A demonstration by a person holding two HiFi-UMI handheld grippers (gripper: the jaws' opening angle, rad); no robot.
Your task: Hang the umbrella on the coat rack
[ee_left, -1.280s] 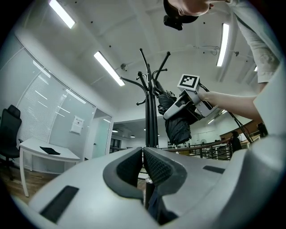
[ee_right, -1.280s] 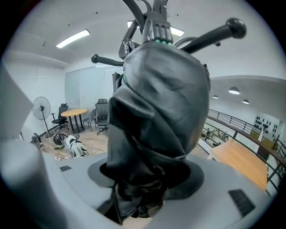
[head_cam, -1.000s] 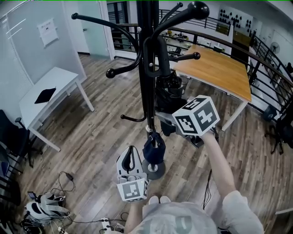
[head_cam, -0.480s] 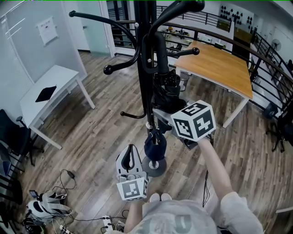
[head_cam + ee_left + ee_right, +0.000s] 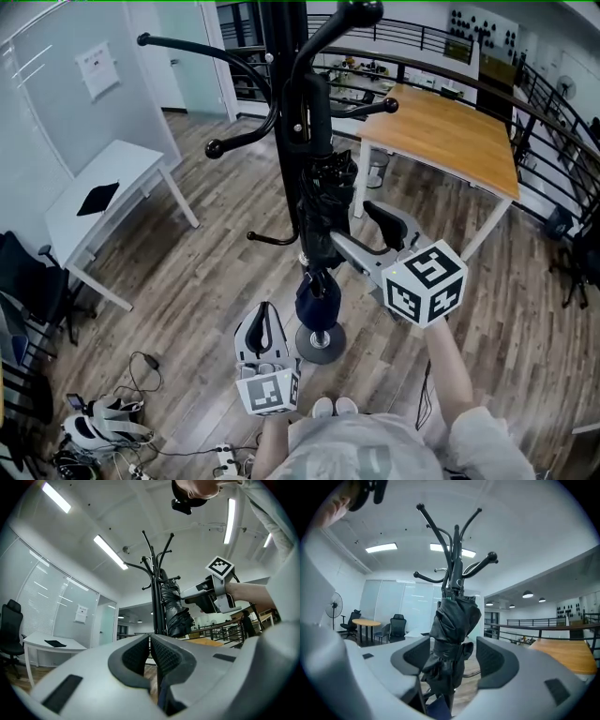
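Blk umbrella (image 5: 323, 202) on coat rack (image 5: 281, 94), R tool (image 5: 354, 227) w/ jaws apart just beside

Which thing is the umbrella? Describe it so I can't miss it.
Find the tall black coat rack mid-room. The umbrella hangs against its pole below the upper hooks. It is the only crumpled black fabric bundle among smooth rods.

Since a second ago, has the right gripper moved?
Yes. The right gripper pulled back from the coat rack pole, toward lower right; its fingers have just been opening, the umbrella loose between them.
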